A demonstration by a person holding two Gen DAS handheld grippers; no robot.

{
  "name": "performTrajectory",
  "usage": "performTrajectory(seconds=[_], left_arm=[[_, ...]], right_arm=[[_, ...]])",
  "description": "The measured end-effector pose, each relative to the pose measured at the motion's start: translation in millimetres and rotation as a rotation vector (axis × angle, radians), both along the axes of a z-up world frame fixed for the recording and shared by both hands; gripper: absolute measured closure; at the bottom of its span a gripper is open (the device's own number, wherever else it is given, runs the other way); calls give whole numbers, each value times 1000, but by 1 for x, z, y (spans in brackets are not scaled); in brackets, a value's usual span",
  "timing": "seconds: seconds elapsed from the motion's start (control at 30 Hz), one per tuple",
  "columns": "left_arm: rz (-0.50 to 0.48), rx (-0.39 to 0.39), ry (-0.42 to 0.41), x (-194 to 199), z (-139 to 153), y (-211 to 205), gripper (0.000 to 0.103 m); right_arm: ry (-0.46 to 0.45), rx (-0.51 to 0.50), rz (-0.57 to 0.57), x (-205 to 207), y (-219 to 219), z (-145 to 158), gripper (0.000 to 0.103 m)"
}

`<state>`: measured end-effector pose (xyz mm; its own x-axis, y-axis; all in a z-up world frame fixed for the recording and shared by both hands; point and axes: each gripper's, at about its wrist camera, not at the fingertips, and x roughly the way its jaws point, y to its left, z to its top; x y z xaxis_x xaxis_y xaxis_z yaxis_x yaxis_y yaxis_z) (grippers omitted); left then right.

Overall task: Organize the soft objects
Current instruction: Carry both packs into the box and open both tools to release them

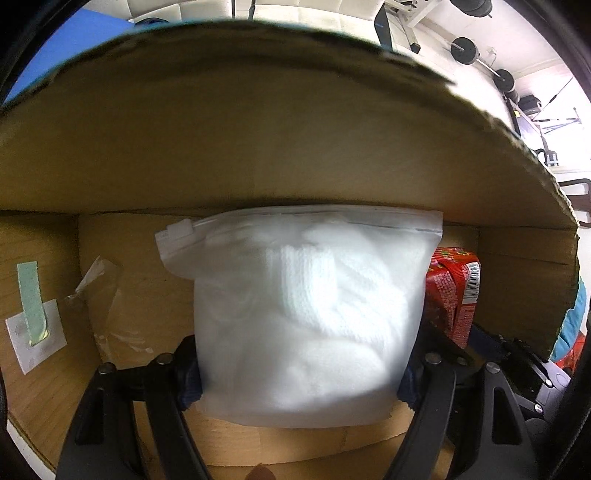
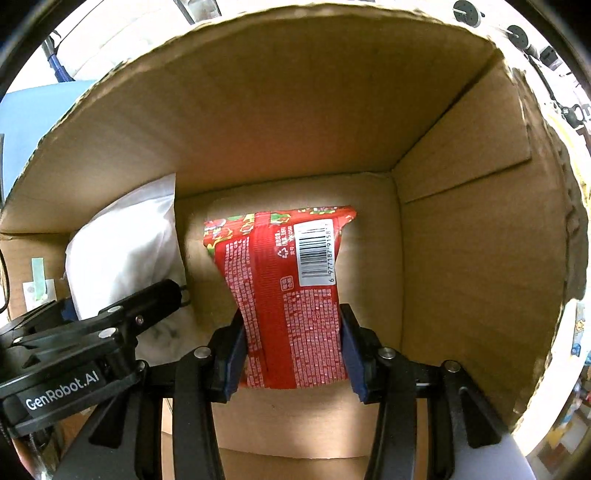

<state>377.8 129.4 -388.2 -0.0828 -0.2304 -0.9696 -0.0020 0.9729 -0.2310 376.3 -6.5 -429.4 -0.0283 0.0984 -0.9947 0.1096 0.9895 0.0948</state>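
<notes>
My left gripper (image 1: 301, 373) is shut on a frosted zip bag of white knitted fabric (image 1: 306, 317) and holds it inside an open cardboard box (image 1: 258, 147), its top near the far wall. My right gripper (image 2: 291, 350) is shut on a red snack packet (image 2: 291, 295) with a barcode and holds it inside the same box (image 2: 295, 122), near the right corner. The red packet (image 1: 452, 291) shows just right of the white bag in the left wrist view. The white bag (image 2: 122, 251) and the left gripper (image 2: 74, 339) show at left in the right wrist view.
The box floor (image 1: 140, 295) has loose clear tape and a white label with a green strip (image 1: 33, 317) at left. The box's right wall (image 2: 480, 258) stands close to the red packet. Gym weights (image 1: 463, 50) and a blue surface (image 1: 85, 33) lie beyond the box.
</notes>
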Motion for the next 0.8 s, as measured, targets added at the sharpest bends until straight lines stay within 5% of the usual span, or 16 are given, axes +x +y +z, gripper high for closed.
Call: performTrajectory(seconds=[0.33,0.47,0.57,0.8], left_arm=[[2,50,-36,-7,33,-2,13],[5,71,-73,-10,53,-1,7],[12,76,-91,-11,66,15,5],[44,108,-194,-32,86,39,0]], right_arm=[[3,-21,30,0,15,21,43],[0,-19,39,0,18,36,32],[-11,-25,49,0,23,49,12],[-42,-31,61,-25,34,66,0]])
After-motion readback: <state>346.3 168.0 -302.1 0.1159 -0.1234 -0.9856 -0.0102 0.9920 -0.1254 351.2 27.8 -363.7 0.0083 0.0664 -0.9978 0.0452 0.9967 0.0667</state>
